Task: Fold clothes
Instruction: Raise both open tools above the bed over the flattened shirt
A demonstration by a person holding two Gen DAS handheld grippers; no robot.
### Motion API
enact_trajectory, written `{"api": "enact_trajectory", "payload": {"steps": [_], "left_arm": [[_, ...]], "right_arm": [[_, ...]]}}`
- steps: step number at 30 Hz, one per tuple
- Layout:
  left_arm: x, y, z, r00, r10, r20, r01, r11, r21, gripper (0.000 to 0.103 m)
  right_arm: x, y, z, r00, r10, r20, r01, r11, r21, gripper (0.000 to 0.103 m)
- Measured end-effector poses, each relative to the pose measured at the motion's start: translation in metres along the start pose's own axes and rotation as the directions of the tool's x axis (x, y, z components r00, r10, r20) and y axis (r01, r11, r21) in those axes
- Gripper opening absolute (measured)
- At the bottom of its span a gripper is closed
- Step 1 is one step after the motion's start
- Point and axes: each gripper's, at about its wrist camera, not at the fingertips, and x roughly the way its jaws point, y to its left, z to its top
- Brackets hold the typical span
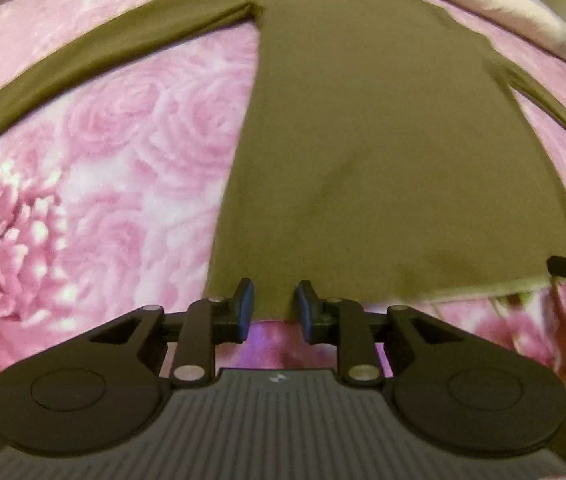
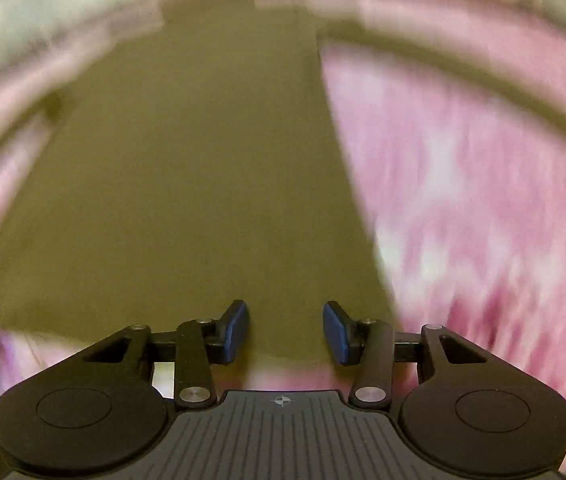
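Now | L fingers (image 1: 246,308) part-open at shirt (image 1: 383,140) hem | R fingers (image 2: 338,332) wider, empty

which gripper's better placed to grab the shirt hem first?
Left, probably. The left gripper is open with the olive shirt hem between its fingers and its view is sharp. The right gripper, also open at the hem, has a motion-blurred view.

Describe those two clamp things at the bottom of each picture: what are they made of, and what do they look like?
The left gripper and right gripper look alike: matte black plastic linkage arms with silver pivot pins, two round black discs at the sides, a grey ribbed base plate with a small crosshair mark, and blue rubbery pads on the fingers. No cables or sleeves show.
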Motion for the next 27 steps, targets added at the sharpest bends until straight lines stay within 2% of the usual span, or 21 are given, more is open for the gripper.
{"api": "enact_trajectory", "payload": {"steps": [1, 3, 6, 9, 15, 16, 17, 18, 19, 21, 24, 27], "left_arm": [[-0.003, 0.002, -0.007, 0.998, -0.01, -0.061, 0.011, 1.0, 0.016, 0.02], [-0.017, 0.012, -0.022, 0.991, -0.017, -0.131, 0.019, 1.0, 0.014, 0.02], [-0.059, 0.031, -0.027, 0.991, -0.012, -0.134, 0.012, 1.0, -0.001, 0.02], [-0.109, 0.045, -0.015, 0.997, 0.009, -0.075, -0.007, 1.0, 0.021, 0.025], [-0.201, 0.048, 0.025, 0.996, 0.034, 0.084, -0.039, 0.998, 0.056, 0.038], [-0.214, 0.047, 0.031, 0.994, 0.026, 0.108, -0.033, 0.998, 0.057, 0.039], [-0.223, 0.047, 0.035, 0.992, 0.018, 0.124, -0.025, 0.998, 0.056, 0.04], [-0.233, 0.044, 0.037, 0.99, 0.007, 0.138, -0.015, 0.998, 0.056, 0.041], [-0.242, 0.042, 0.039, 0.989, -0.005, 0.151, -0.004, 0.998, 0.06, 0.041], [-0.257, 0.038, 0.04, 0.986, -0.015, 0.168, 0.004, 0.998, 0.061, 0.044], [-0.27, 0.036, 0.033, 0.985, -0.013, 0.174, 0.006, 0.999, 0.044, 0.044], [-0.278, 0.04, 0.024, 0.986, 0.007, 0.167, -0.01, 1.0, 0.016, 0.045]], "right_arm": [[-0.003, 0.004, -0.01, 1.0, -0.019, -0.02, 0.019, 1.0, 0.007, 0.046], [-0.015, 0.008, -0.031, 0.989, -0.045, -0.14, 0.051, 0.998, 0.039, 0.046], [-0.052, 0.012, -0.053, 0.984, -0.021, -0.175, 0.045, 0.99, 0.132, 0.046], [-0.102, 0.024, -0.058, 0.992, 0.007, -0.126, 0.015, 0.985, 0.174, 0.046], [-0.194, 0.064, -0.031, 0.999, 0.001, 0.052, -0.013, 0.971, 0.238, 0.046], [-0.206, 0.068, -0.026, 0.997, -0.002, 0.077, -0.017, 0.968, 0.252, 0.052], [-0.217, 0.071, -0.02, 0.995, -0.006, 0.101, -0.021, 0.964, 0.265, 0.075], [-0.228, 0.074, -0.015, 0.992, -0.01, 0.125, -0.025, 0.96, 0.278, 0.086], [-0.24, 0.078, -0.01, 0.989, -0.01, 0.147, -0.031, 0.961, 0.275, 0.089], [-0.266, 0.085, -0.003, 0.981, -0.008, 0.192, -0.044, 0.964, 0.264, 0.089], [-0.292, 0.096, 0.005, 0.979, -0.018, 0.202, -0.034, 0.967, 0.252, 0.089], [-0.297, 0.104, 0.011, 0.985, -0.023, 0.173, -0.018, 0.972, 0.235, 0.089]]}}
